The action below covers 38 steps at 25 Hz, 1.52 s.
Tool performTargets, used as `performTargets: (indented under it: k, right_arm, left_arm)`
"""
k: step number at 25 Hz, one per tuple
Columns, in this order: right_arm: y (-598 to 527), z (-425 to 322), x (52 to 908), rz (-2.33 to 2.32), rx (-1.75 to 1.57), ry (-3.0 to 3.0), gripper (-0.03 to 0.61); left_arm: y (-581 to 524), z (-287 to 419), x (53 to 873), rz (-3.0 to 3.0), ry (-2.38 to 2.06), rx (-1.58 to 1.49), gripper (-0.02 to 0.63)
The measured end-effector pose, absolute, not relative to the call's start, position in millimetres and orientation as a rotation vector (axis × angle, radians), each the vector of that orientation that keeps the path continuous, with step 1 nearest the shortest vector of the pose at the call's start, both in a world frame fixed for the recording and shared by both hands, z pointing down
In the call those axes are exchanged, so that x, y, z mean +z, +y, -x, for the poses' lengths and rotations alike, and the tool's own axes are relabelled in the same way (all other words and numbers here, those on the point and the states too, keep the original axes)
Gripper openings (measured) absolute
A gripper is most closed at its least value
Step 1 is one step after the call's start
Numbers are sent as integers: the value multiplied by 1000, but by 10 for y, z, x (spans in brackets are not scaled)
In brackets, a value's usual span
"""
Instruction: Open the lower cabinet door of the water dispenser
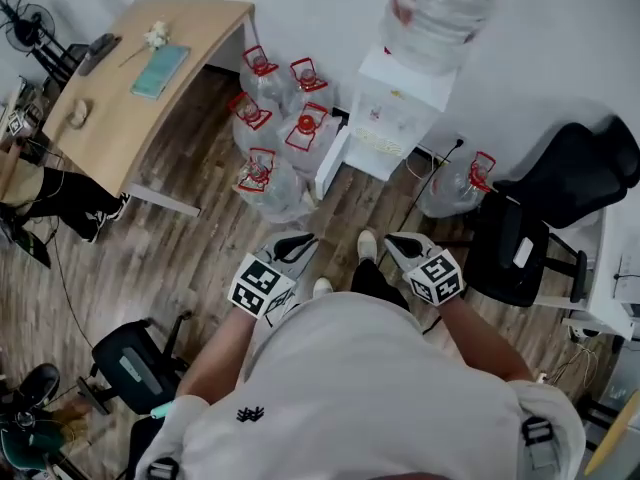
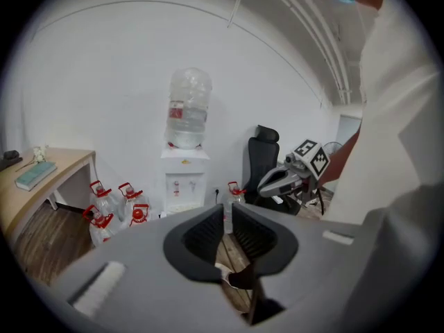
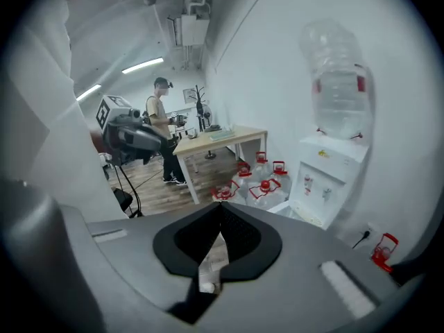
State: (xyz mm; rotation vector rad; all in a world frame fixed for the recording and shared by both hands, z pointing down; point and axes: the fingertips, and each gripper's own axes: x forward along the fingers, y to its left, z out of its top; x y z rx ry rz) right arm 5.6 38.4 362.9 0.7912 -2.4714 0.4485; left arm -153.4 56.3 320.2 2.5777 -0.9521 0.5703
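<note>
The white water dispenser (image 1: 400,103) stands against the wall with a large clear bottle (image 1: 440,8) on top. Its lower cabinet door (image 1: 330,163) is swung out to the left, and a gridded shelf shows inside. Both grippers hang in the air in front of me, well short of the dispenser. My left gripper (image 1: 298,241) has its jaws a narrow gap apart, with nothing between them (image 2: 227,210). The right gripper (image 1: 400,242) is shut and empty, its pads meeting at the tips (image 3: 220,208). The dispenser (image 2: 184,179) (image 3: 326,179) lies straight ahead in both gripper views.
Several red-capped water jugs (image 1: 275,128) crowd the floor left of the dispenser, and one more jug (image 1: 455,183) sits to its right by a floor cable. A black office chair (image 1: 560,198) is at right, a wooden desk (image 1: 140,78) at left. A person (image 3: 163,130) stands beyond the desk.
</note>
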Motion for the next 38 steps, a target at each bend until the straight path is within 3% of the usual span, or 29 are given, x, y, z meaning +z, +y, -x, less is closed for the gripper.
performTargets:
  k: [17,38]
  right_arm:
    - [958,-333,3136,-925,398,-2477,2]
    - [1080,-182,2975,-939,310,-2552,2]
  left_arm:
    - [910,1141,3082,-2666,-779,594,95]
    - [1098,1284,3191,-2643,-815,589,95]
